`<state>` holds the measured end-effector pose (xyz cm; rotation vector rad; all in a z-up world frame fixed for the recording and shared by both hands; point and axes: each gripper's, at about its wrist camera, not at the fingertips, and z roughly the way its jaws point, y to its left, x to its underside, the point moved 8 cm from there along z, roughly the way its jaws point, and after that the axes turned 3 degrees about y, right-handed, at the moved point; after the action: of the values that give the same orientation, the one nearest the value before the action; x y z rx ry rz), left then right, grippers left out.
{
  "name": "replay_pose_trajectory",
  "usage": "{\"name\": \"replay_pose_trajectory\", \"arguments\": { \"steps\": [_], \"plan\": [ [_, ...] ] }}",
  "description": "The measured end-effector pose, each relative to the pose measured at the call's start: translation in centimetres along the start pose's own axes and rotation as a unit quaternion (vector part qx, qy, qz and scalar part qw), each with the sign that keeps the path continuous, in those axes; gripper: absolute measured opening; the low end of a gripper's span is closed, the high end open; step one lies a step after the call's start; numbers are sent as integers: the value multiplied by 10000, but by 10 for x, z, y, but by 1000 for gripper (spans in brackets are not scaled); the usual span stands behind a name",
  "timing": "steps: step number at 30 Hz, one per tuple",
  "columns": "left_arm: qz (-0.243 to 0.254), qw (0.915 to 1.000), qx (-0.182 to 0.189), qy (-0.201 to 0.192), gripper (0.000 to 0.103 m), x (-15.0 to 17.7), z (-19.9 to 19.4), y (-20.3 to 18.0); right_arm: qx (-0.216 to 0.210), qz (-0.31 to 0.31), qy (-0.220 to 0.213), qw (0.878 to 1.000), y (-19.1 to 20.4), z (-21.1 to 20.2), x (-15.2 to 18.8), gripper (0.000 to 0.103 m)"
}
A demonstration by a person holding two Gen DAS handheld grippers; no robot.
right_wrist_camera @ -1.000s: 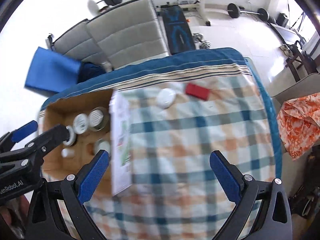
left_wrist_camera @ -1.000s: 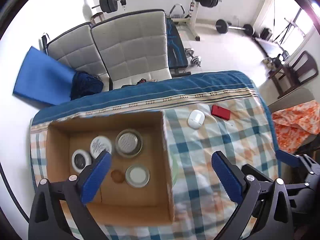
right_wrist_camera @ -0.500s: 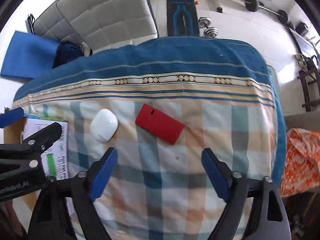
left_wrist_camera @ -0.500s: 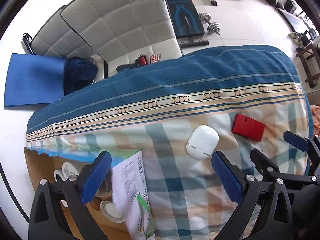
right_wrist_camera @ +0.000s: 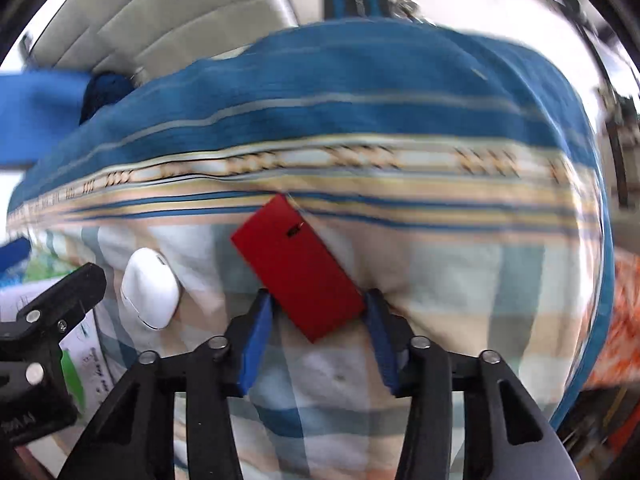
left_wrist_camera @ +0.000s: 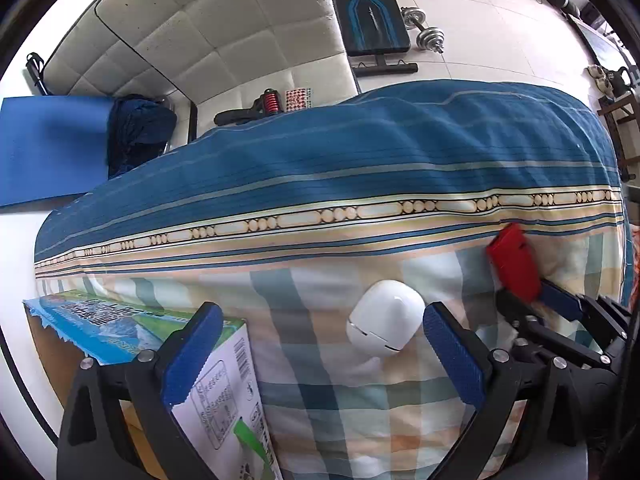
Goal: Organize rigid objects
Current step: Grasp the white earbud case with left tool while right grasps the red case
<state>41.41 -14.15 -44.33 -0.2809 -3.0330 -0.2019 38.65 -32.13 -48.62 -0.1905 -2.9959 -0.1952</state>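
A flat red box lies on the checked cloth; it also shows at the right of the left wrist view. My right gripper has narrowed around its near end, with the blue pads against or almost against its sides. A white rounded case lies on the cloth just inside my left gripper's right fingertip; it also shows in the right wrist view. My left gripper is wide open and empty, low over the cloth. The cardboard box sits under its left finger, interior hidden.
The table's far edge drops to a padded white bench, with a blue mat at the left. Weights lie on the floor beyond. An orange cloth lies off the right edge.
Both grippers moved forward and down toward the cloth. The right gripper's jaws closed in from wide open onto the red box. The left gripper came level with the white case.
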Motion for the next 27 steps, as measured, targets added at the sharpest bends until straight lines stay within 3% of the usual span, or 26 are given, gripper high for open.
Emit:
{"name": "replay_pose_trajectory", "arguments": {
  "steps": [4,11,13,14,15,16,19,24,27],
  "plan": [
    [213,9997,86,104,103,2,7,-16,-129,639,-80,9978,-33,-11,15,44],
    [703,9969,-81,337,102,3,39,-40,-384,1129,53,9929,-68,-12,32,45],
    [758,9965,-30,362,86,3,46,-45,-456,1232,18,9913,-75,-10,32,45],
    [792,9962,-3,371,64,3,51,-47,-499,1282,0,9905,-77,-8,30,46],
    [777,9960,119,423,52,4,55,-49,-484,1292,50,9904,-82,-5,31,46],
    [709,9964,236,397,48,4,54,-50,-476,1325,116,9900,-84,0,30,46],
    [726,9967,217,302,46,5,51,-53,-383,1352,125,9900,-83,6,23,48],
    [670,9972,278,188,46,22,44,-56,-127,1213,121,9925,-75,8,27,41],
    [662,9969,413,131,46,39,38,-58,-301,1185,214,9923,-60,7,43,39]
  ]
}}
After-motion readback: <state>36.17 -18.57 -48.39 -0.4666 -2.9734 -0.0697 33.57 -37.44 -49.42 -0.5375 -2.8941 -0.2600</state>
